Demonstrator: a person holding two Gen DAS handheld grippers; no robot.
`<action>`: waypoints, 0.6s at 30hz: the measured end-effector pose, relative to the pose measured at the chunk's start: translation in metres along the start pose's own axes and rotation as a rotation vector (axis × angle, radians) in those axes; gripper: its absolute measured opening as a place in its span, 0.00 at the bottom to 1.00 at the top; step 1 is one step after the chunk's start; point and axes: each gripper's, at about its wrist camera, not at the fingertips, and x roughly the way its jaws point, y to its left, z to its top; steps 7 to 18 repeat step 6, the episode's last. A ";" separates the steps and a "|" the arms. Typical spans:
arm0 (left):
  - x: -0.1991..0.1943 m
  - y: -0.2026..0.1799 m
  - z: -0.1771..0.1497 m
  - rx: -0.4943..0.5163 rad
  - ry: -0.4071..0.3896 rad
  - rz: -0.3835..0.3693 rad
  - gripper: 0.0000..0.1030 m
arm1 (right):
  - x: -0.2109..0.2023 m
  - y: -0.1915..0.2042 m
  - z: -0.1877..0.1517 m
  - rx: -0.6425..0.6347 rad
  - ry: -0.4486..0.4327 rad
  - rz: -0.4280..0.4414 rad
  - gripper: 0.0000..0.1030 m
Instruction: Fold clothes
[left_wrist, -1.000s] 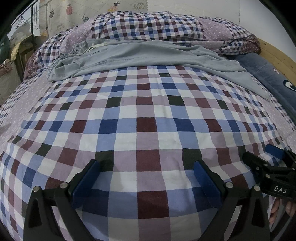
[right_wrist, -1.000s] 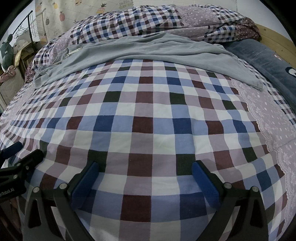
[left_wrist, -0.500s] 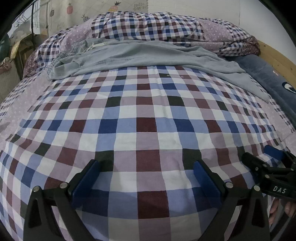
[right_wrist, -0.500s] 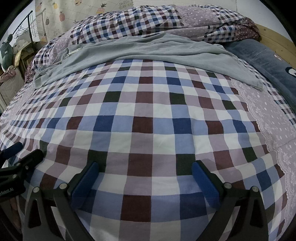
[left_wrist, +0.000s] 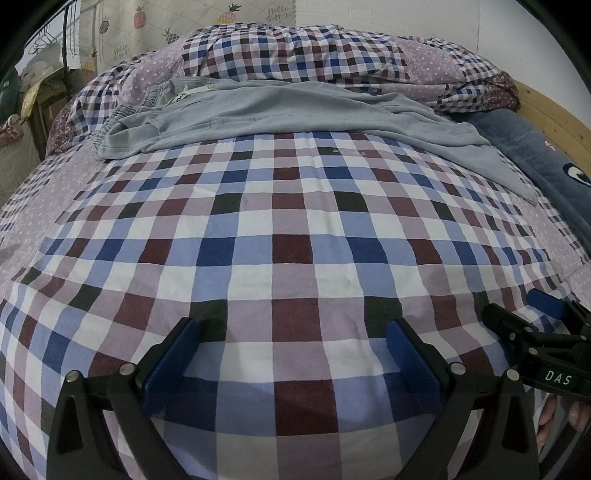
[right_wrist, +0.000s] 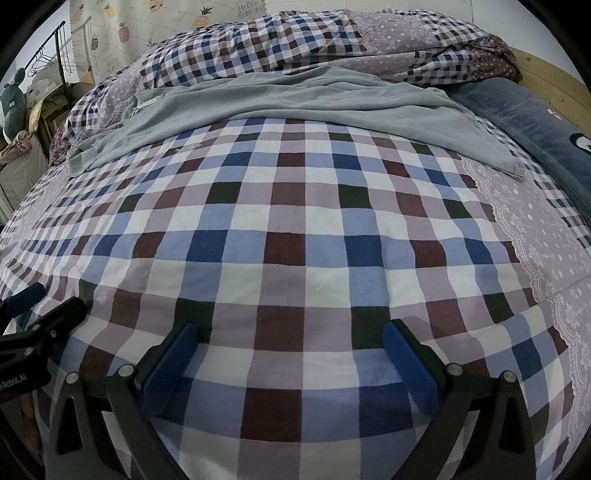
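Across the far end of the checked bedsheet (left_wrist: 288, 236) lies the crumpled grey cotton garment (left_wrist: 295, 114), well apart from my left gripper (left_wrist: 291, 354) and right gripper (right_wrist: 288, 354), both spread wide, empty.

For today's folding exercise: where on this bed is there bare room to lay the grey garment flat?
The checked sheet lies bare between the grey garment at the far side and both open tools, left tool and right tool. It is crowded farther back: rumpled quilt, blue blanket at right.
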 end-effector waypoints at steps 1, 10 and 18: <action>0.000 0.000 0.000 0.000 0.000 0.001 1.00 | 0.000 0.000 0.000 0.000 0.000 0.000 1.00; -0.001 0.000 -0.001 -0.002 0.001 0.002 1.00 | 0.000 0.000 0.000 0.000 0.001 0.001 1.00; -0.001 0.000 -0.001 -0.002 0.001 0.002 1.00 | 0.000 0.000 0.000 0.000 0.001 0.001 1.00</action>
